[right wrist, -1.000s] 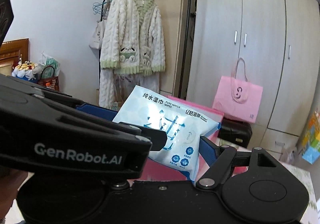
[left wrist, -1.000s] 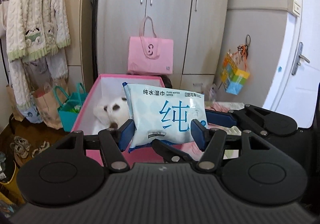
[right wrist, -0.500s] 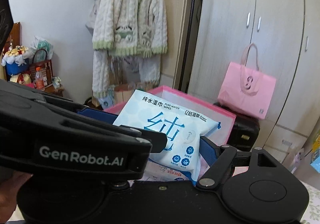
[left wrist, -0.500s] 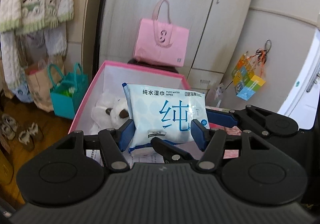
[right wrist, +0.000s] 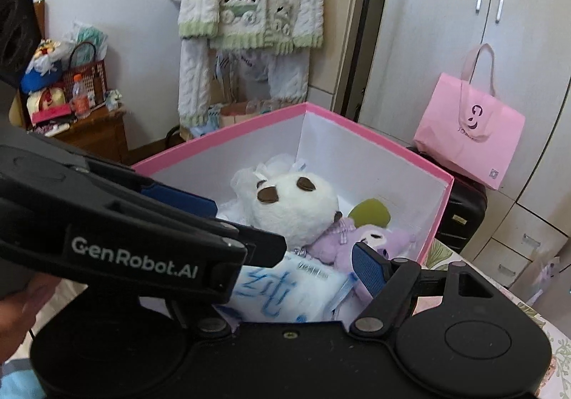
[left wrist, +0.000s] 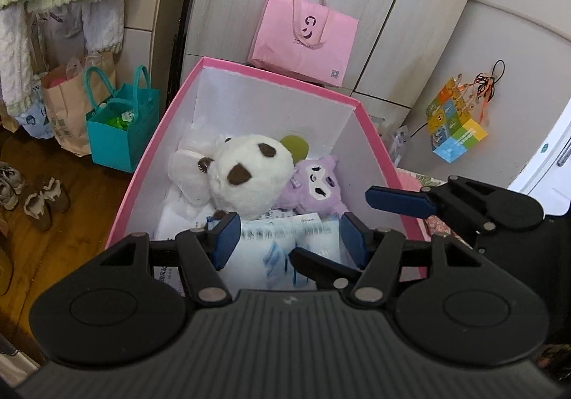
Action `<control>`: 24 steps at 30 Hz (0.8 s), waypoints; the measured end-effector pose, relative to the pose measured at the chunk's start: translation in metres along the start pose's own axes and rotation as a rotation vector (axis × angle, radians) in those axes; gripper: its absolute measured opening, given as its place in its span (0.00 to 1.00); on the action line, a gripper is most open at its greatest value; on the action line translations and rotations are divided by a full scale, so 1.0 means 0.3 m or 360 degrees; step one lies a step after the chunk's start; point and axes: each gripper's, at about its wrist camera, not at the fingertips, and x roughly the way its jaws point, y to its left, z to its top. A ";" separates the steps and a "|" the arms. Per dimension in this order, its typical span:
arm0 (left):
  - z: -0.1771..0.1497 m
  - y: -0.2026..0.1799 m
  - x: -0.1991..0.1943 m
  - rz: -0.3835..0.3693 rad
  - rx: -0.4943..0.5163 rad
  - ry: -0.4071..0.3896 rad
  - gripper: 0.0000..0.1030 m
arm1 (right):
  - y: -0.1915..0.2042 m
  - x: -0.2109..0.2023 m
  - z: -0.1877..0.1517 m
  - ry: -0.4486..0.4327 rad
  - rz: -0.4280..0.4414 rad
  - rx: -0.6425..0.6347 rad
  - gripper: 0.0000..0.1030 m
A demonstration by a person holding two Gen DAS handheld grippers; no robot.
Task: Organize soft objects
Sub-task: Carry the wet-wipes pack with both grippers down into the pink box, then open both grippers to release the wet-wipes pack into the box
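Over the pink box [left wrist: 371,127], your left gripper [left wrist: 287,238] was opening, its pads clear of the blurred wet-wipes pack [left wrist: 285,245] between them above the plush toys. Your right gripper [right wrist: 285,235] stood wide around the same pack, gripping nothing.

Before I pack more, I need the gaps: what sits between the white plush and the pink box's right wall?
A purple plush lies between the white plush and the pink box, clearest in the left wrist view.
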 end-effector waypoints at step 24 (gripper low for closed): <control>-0.094 -0.189 -0.381 -0.0041 0.0308 -0.0185 0.67 | -0.060 -0.392 -0.151 -0.0036 0.0151 -0.0036 0.78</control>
